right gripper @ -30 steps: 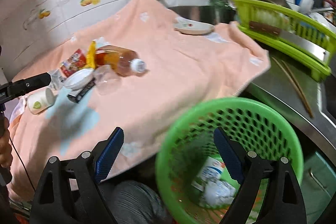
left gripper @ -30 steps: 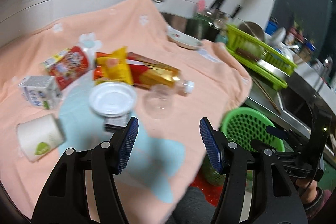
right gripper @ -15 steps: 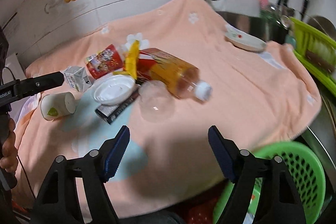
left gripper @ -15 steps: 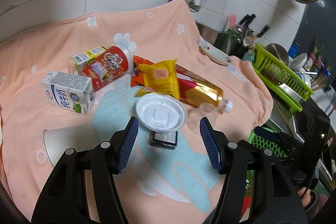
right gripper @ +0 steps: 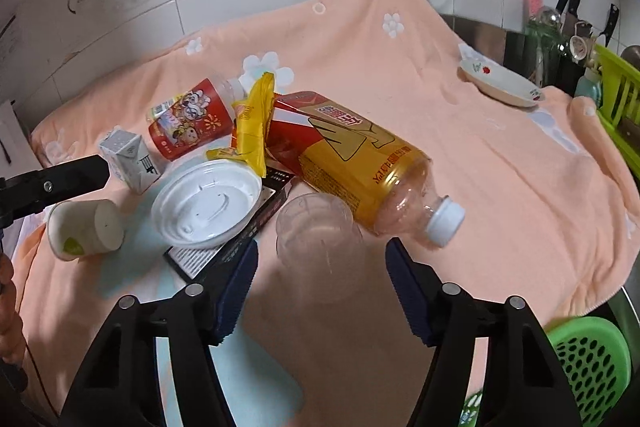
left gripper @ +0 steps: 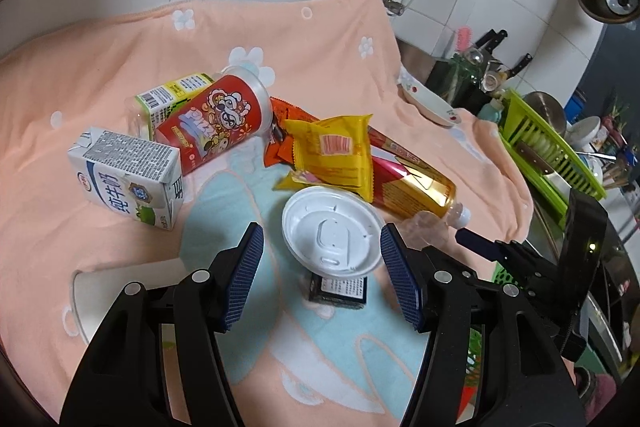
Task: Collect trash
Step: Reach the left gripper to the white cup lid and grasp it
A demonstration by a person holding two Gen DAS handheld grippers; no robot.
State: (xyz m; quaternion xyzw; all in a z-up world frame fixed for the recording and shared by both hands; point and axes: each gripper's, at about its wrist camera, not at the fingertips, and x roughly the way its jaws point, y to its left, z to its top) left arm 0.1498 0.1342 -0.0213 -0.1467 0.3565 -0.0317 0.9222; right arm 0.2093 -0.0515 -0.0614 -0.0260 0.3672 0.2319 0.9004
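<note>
Honestly, the right gripper (right gripper: 320, 267), empty with jaws just closing, straddled the clear cup (right gripper: 318, 231); squeezing gently mid-wall suited it. The left gripper (left gripper: 320, 267) gaped empty over the lid (left gripper: 332, 231).

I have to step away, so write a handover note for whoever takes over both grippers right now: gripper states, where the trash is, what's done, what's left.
Left hand-held gripper: open, empty, white plastic lid between its fingers, untouched.
Right hand-held gripper: empty; jaws have just been closing, clear plastic cup between them, not gripped.
On the peach towel: tea bottle, yellow snack packet, red snack cup, milk carton, paper cup, dark box under the lid.
Done: some trash already lies in the green basket.
Left: everything on the towel.
</note>
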